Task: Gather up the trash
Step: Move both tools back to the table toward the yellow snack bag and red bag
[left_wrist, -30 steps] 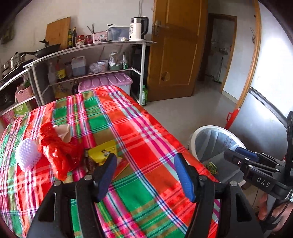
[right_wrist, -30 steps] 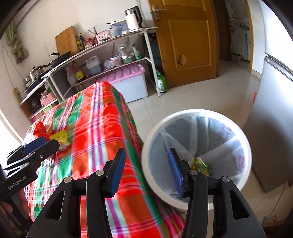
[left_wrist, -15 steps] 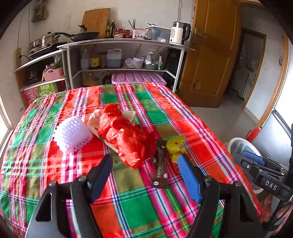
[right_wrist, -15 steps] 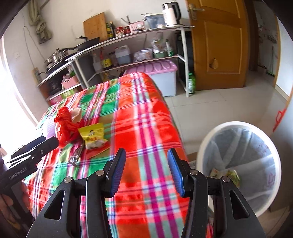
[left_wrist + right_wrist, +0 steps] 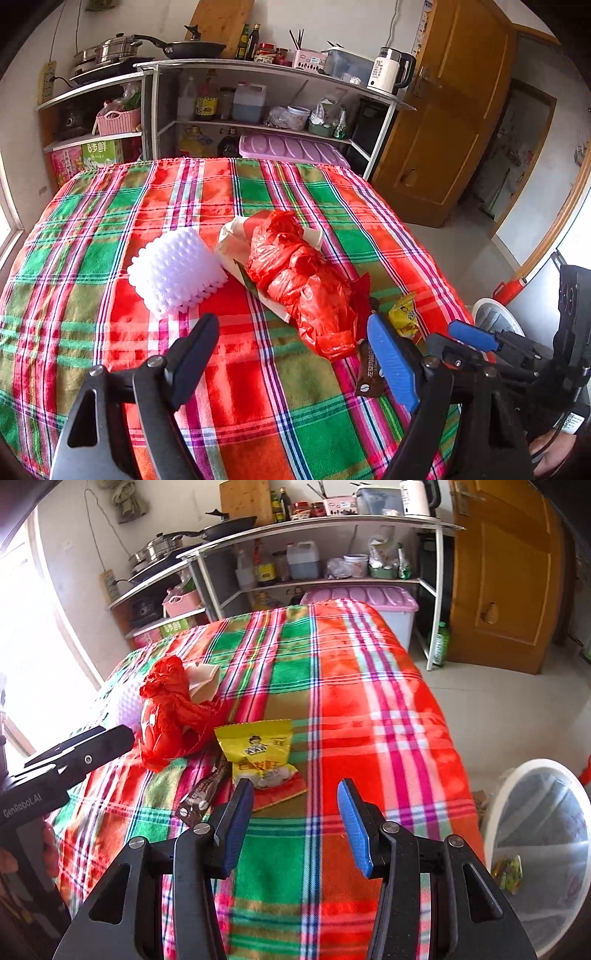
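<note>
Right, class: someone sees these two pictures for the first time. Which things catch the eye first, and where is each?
The bright plaid tablecloth fills both views. Mid-table lies a crumpled red plastic bag, with a white foam net on its left and a yellow snack packet nearer the table's right edge. Beside the table, on the floor, stands a white lined bin with a wrapper already inside.

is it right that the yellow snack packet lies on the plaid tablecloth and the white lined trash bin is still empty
Not quite. The yellow snack packet does lie on the plaid tablecloth, but the white lined trash bin already holds a crumpled wrapper, as the right wrist view shows.
</note>
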{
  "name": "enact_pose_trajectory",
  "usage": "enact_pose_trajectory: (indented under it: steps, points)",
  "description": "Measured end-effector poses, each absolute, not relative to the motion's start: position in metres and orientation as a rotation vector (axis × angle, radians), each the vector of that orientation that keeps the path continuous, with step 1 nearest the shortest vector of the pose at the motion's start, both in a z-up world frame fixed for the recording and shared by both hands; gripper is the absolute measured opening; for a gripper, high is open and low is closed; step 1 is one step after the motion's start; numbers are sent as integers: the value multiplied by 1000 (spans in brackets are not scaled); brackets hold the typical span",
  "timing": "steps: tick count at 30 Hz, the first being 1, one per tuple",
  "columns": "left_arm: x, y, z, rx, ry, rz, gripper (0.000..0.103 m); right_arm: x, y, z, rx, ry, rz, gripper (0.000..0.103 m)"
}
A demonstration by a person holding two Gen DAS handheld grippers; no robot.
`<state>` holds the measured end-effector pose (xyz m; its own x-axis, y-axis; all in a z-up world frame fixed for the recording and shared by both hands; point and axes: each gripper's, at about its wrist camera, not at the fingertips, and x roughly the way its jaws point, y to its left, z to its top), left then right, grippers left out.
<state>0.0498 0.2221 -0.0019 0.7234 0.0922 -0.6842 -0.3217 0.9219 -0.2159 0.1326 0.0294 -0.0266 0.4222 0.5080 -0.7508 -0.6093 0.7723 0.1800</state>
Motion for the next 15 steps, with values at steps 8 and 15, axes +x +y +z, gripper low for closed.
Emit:
enact_pose_trajectory:
  steps: [8,15]
  points:
    - [72,230,-2,-341,736,237,84,146,50,-29,-141,910,721,54]
    - [86,230,-14,-339,775,254,84,152,68,-36,-183,930,721,54]
